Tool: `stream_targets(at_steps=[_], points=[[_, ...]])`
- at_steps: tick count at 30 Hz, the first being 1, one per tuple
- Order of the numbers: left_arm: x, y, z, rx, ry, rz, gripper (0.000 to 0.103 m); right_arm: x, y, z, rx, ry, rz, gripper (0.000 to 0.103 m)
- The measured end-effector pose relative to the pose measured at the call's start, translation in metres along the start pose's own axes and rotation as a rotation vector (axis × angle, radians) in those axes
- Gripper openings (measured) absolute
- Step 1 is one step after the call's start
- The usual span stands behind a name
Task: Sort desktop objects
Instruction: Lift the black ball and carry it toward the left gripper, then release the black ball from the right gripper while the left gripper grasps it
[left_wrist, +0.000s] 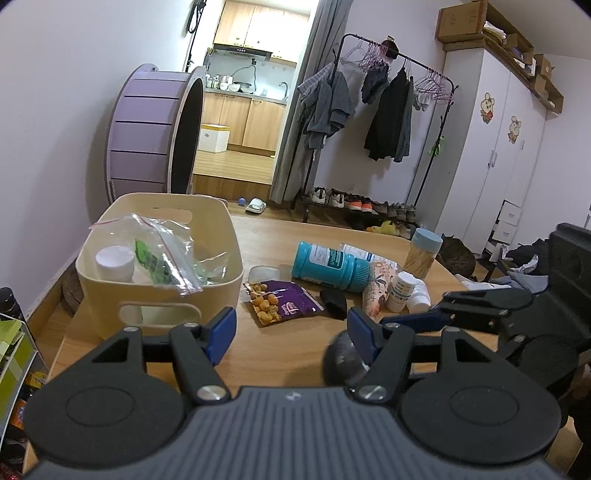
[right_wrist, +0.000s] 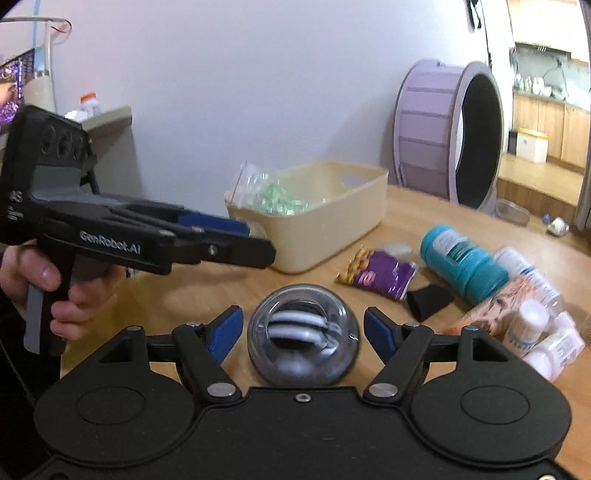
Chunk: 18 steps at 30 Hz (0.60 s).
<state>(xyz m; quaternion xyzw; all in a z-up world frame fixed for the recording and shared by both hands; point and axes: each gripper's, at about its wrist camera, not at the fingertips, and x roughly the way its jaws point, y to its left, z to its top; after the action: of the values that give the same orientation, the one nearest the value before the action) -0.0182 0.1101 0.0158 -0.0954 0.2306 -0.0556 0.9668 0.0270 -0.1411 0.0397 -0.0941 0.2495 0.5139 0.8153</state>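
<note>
Right wrist view: right gripper (right_wrist: 303, 330) spread wide around clear ball (right_wrist: 303, 341); left gripper (left_wrist: 291, 334) also apart; best close evenly across ball's widest part.

Two matching black plastic handheld grippers with blue finger pads

The left gripper (left_wrist: 291, 332) and right gripper (right_wrist: 303, 330) each have a ribbed dark grey body, two round black discs at the near corners, black linkage arms fixed with silver screws, and blue pads (right_wrist: 226, 332). From the right wrist view, the left one shows a pistol grip, a grey trigger and white "GenRobot.AI" lettering, held in a bare hand (right_wrist: 55, 288).
</note>
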Motion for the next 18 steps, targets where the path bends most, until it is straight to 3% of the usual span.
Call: stream_targets(at_steps=[5, 9, 13, 18], points=[[0.000, -0.001, 0.000, 0.005, 0.009, -0.008, 0.065, -0.013, -0.007, -0.004, 0.016, -0.005, -0.023, 0.076], [0.003, -0.007, -0.002, 0.034, 0.026, -0.032, 0.066, -0.030, -0.012, -0.008, 0.032, -0.027, -0.057, 0.087], [0.008, -0.019, -0.005, 0.077, 0.045, -0.056, 0.078, -0.051, -0.014, -0.018, 0.062, -0.062, -0.080, 0.089], [0.018, -0.031, -0.012, 0.124, 0.073, -0.058, 0.080, -0.078, -0.020, -0.028, 0.121, -0.145, -0.115, 0.097]])
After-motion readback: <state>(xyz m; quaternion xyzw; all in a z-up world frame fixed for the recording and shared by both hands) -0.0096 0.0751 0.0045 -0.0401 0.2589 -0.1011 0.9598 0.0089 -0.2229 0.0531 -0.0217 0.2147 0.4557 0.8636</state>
